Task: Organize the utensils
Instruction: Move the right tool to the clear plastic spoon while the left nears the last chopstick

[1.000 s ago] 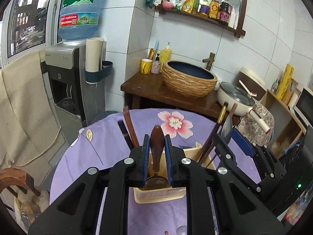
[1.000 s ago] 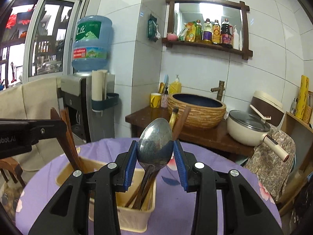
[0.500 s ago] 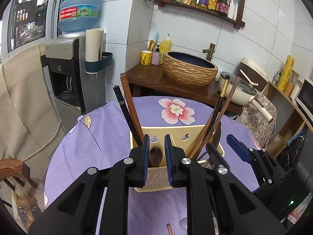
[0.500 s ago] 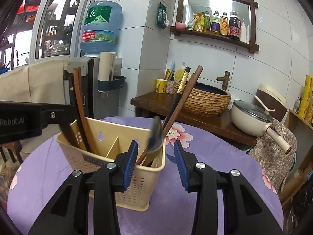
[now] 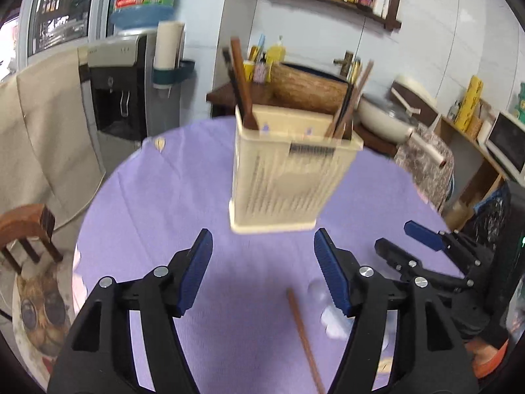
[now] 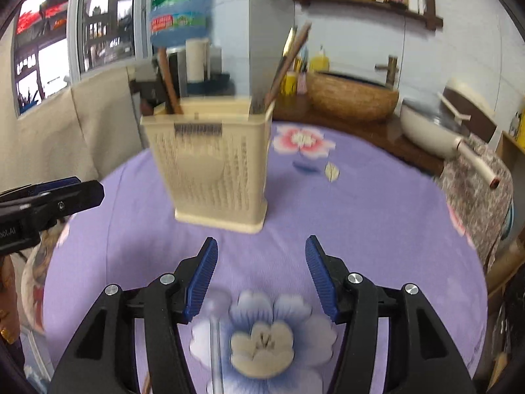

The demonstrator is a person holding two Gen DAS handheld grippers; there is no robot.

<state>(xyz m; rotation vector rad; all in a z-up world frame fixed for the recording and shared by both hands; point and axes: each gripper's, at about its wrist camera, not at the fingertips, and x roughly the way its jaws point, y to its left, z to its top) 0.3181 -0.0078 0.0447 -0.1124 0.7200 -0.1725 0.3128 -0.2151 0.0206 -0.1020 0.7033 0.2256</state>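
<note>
The left tool (image 5: 262,262) is opening, its jaws wide apart with nothing between them. The right tool (image 6: 261,269) is opening too, and is just as empty. The caddy (image 5: 285,170) stands upright on the purple surface (image 5: 164,197), just ahead of both tools, with dark wooden handles (image 5: 241,78) leaning out of its left side and chopsticks (image 5: 347,105) out of its right.

A loose wooden stick (image 5: 303,331) lies on the surface under the left tool, nearer its right finger. In the right wrist view a thin clear or metal handle (image 6: 215,338) lies under the right tool; blur hides what it is.

These look like the next pieces to gather. I would centre each tool over its piece, turn the jaws across the shaft, pinch near the middle so it cannot swing, then lift clear of the caddy rim before lowering it in.

The side of the left tool (image 6: 10,231), seen from the right wrist, reads "bot.AI", cut off at the edge. The water bottle (image 6: 178,6) has a label, but blur makes it unreadable.
</note>
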